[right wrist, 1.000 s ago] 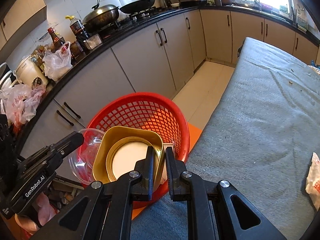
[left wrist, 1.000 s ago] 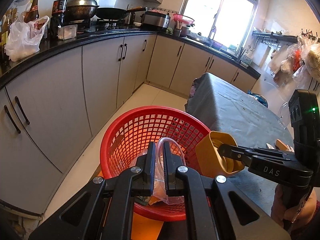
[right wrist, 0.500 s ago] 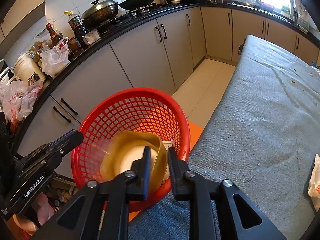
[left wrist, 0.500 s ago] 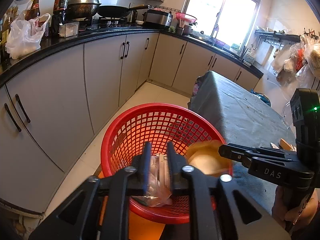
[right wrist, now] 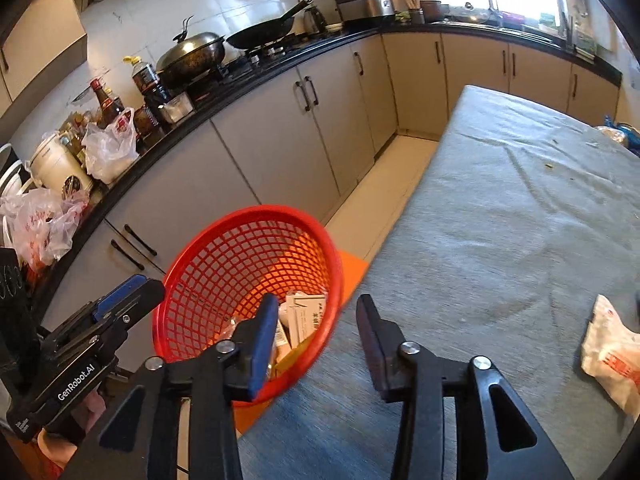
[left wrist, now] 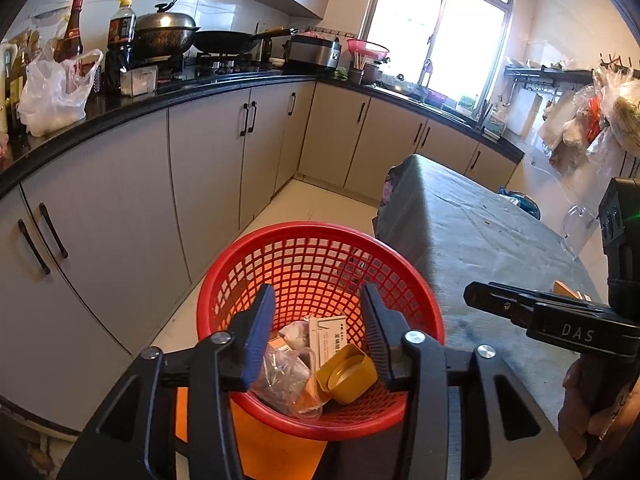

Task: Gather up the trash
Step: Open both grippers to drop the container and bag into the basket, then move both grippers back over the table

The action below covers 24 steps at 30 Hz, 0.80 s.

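Note:
A red mesh basket (left wrist: 304, 256) (right wrist: 224, 264) stands on the floor beside the grey-clothed table (left wrist: 492, 240) (right wrist: 500, 216). In it lie a clear plastic cup (left wrist: 280, 376), a yellow container (left wrist: 348, 374) and a white printed box (left wrist: 334, 334) (right wrist: 306, 314). My left gripper (left wrist: 316, 320) is open and empty above the basket. My right gripper (right wrist: 316, 322) is open and empty over the basket's rim and the table's edge. A white and orange wrapper (right wrist: 610, 354) lies on the table at the right.
Grey cabinets (left wrist: 208, 168) under a black counter (left wrist: 120, 104) run along the left and back, with a wok, pan, bottles and plastic bags on top. An orange mat (right wrist: 350, 266) lies under the basket. Tiled floor (left wrist: 316, 204) lies between cabinets and table.
Both grippers have opened. The clear cup left my left gripper and the yellow container left my right gripper; both now lie in the basket. The right gripper has swung toward the table.

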Available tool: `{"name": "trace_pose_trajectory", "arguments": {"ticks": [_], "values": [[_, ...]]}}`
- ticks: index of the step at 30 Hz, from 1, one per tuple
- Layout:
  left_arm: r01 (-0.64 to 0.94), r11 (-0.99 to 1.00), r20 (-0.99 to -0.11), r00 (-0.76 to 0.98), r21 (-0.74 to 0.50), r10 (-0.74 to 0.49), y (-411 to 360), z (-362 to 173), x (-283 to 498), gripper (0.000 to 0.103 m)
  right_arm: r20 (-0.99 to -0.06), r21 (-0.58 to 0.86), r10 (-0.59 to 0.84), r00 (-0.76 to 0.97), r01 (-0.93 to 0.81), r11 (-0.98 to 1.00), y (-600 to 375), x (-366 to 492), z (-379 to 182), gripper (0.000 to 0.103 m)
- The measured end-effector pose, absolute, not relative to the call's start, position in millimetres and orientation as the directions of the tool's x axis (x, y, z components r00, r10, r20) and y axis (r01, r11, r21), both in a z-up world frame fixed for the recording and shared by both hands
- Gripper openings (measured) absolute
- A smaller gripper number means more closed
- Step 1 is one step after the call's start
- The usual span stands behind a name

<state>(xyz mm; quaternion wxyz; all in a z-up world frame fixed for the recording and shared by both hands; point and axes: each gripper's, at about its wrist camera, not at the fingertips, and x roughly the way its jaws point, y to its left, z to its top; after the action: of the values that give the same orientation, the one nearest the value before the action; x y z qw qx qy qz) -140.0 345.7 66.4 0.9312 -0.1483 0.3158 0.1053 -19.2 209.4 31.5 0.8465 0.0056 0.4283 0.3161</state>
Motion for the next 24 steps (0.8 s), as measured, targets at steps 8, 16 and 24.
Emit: {"name": "trace_pose_trajectory", "arguments": {"ticks": [8, 16, 24], "values": [[-0.242, 0.952, -0.617, 0.784, -0.19, 0.076, 318.7, 70.4, -135.4, 0.049, -0.724, 0.252, 0.495, 0.48, -0.484, 0.838, 173.6, -28.5, 32.1, 0.053], [-0.186, 0.967, -0.621, 0.783, -0.173, 0.04, 284.0, 74.1, -126.4, 0.051, -0.711, 0.255, 0.481, 0.512, -0.45, 0.856, 135.5, -35.4, 37.3, 0.053], [-0.123, 0.982, -0.633, 0.774, -0.142, 0.005, 245.5, 74.2, -114.2, 0.051, -0.7, 0.289, 0.47, 0.537, -0.39, 0.875, 87.3, -38.6, 36.7, 0.053]]}}
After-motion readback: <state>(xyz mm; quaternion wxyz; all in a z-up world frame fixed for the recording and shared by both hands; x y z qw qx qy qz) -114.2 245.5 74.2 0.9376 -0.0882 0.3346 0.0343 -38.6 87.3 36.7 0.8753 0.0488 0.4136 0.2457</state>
